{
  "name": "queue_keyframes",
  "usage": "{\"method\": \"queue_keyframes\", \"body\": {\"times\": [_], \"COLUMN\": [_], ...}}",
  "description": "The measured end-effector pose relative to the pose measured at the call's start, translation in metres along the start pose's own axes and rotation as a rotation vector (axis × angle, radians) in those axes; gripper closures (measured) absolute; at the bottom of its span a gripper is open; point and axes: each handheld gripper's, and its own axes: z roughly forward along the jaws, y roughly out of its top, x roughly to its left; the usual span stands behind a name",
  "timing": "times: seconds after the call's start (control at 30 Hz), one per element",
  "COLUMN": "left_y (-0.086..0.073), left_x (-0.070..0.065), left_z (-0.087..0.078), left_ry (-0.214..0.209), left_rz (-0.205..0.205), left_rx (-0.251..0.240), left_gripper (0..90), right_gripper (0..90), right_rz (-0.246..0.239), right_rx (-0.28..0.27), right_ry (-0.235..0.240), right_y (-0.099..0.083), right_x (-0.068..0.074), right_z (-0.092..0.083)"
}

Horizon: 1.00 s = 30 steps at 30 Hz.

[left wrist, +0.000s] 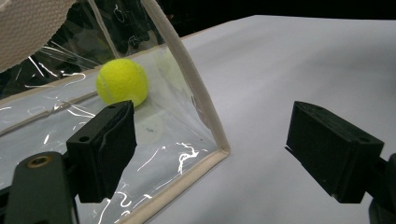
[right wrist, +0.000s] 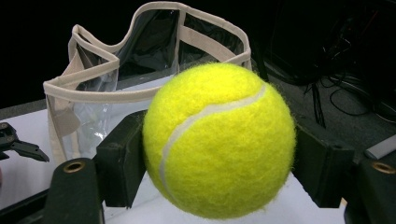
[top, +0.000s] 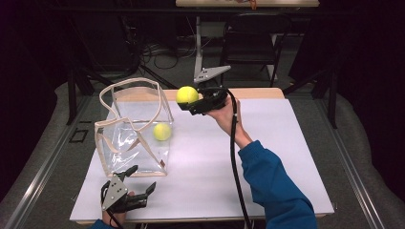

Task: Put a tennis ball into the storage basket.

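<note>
Up high, the right gripper [top: 191,106] pinches a fuzzy yellow tennis ball [top: 187,95] beside the clear plastic tote bag [top: 134,143]; the left gripper [top: 133,183] rests spread.

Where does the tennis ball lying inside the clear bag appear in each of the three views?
High view: ball in the bag, left of centre, behind the bag's right wall.
Left gripper view: upper left, behind the near wall, above the left jaw.
Right gripper view: not in it.
Shared landmark: the clear bag with beige trim.
</note>
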Motion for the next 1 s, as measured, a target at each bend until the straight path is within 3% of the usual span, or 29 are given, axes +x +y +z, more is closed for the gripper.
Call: {"method": "queue_keyframes", "body": {"times": [1.0], "left_y": [0.000], "left_x": [0.000], "left_z": [-0.001], "left_ry": [0.002], "left_rz": [0.000], "left_rx": [-0.001], "left_gripper": [15.7], "right_gripper": [26.4], "right_rz": [-0.018], "right_rx": [-0.013], "right_ry": [0.010], "right_y": [0.015], "right_x": [0.006], "right_z": [0.007]}}
